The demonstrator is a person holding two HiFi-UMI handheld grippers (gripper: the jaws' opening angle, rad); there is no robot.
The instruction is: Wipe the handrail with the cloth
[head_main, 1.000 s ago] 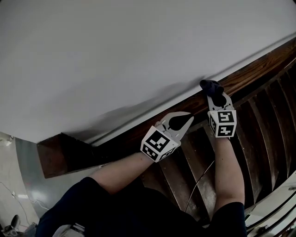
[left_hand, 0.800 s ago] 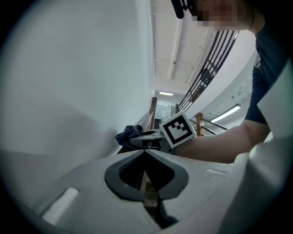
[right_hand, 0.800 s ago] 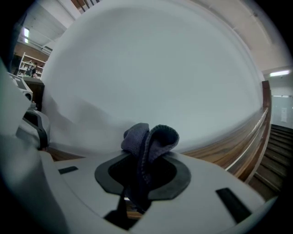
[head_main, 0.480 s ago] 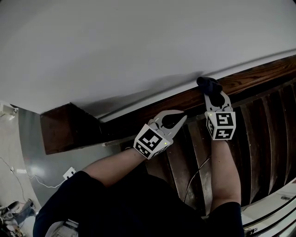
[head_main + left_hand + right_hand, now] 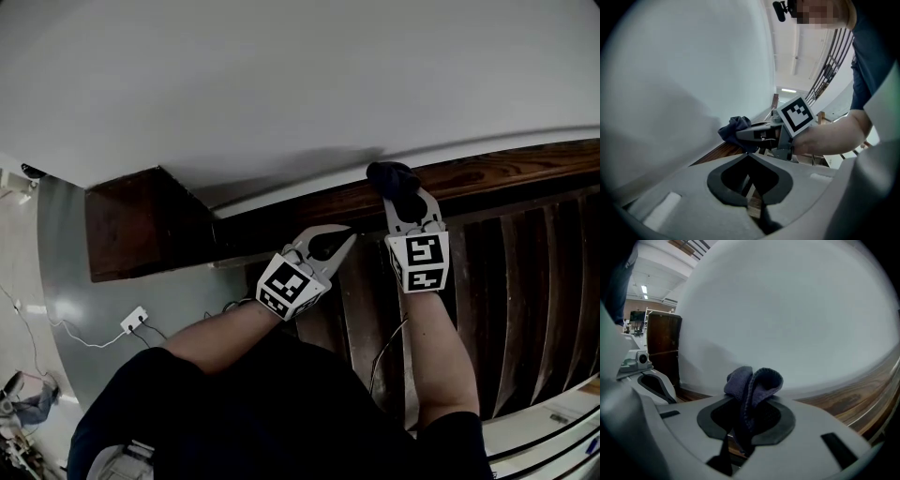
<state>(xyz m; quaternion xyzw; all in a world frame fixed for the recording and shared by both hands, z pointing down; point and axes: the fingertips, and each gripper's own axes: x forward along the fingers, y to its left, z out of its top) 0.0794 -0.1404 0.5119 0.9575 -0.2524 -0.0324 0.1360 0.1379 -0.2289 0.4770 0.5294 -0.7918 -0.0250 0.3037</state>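
Observation:
The dark wooden handrail (image 5: 506, 173) runs along under the white wall. A dark blue cloth (image 5: 394, 178) rests on its top, bunched between the jaws of my right gripper (image 5: 403, 199), which is shut on it. The right gripper view shows the cloth (image 5: 752, 383) folded upward out of the jaws, with the handrail (image 5: 862, 399) to the right. My left gripper (image 5: 345, 238) hovers just left of it by the rail, shut with nothing in it. In the left gripper view the jaw tips meet (image 5: 747, 154), and the cloth (image 5: 736, 129) lies ahead.
A dark wooden post (image 5: 141, 225) ends the rail at the left. Dark balusters (image 5: 525, 300) stand below the rail. A white wall (image 5: 281, 84) rises behind it. A socket with a white cable (image 5: 136, 322) lies on the grey floor at lower left.
Both grippers have moved left along the handrail toward the post, and the cloth slid along the rail with the right gripper.

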